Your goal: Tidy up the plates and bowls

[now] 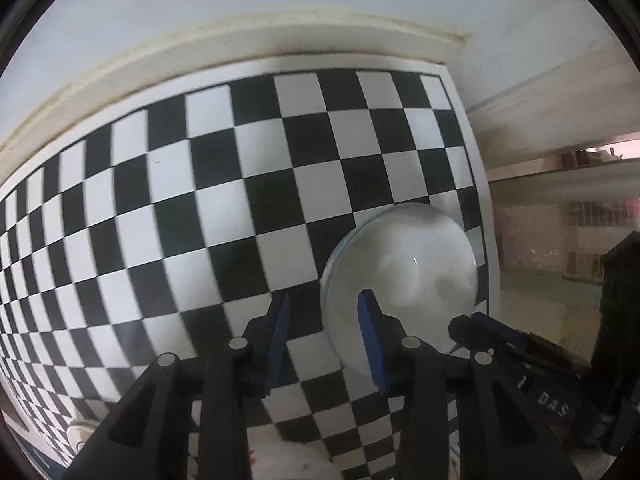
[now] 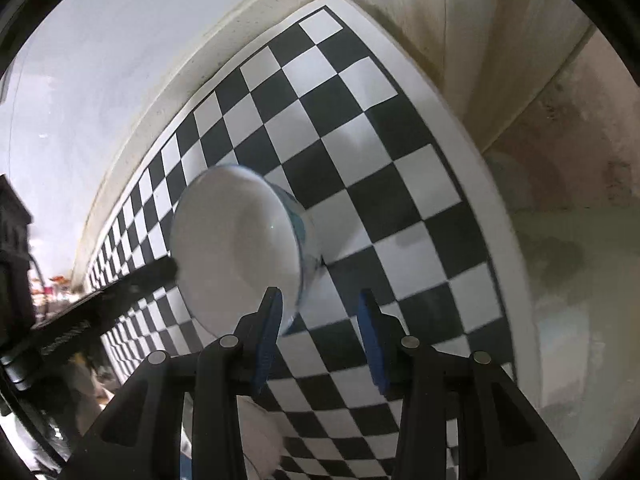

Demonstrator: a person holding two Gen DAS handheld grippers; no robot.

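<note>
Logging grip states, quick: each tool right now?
Left tool: open, bowl rim between its fingers, ungripped.
Right tool: open, holding nothing.

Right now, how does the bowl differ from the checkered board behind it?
The bowl is round and deep; the checkered board is flat with straight edges. The bowl is plain white inside with blue pattern on its outer wall; the board is black and white squares. The bowl hides only a small patch of the much larger board. Both have white in them.

Glossy white bowl [image 1: 404, 276], smooth-glazed
</note>
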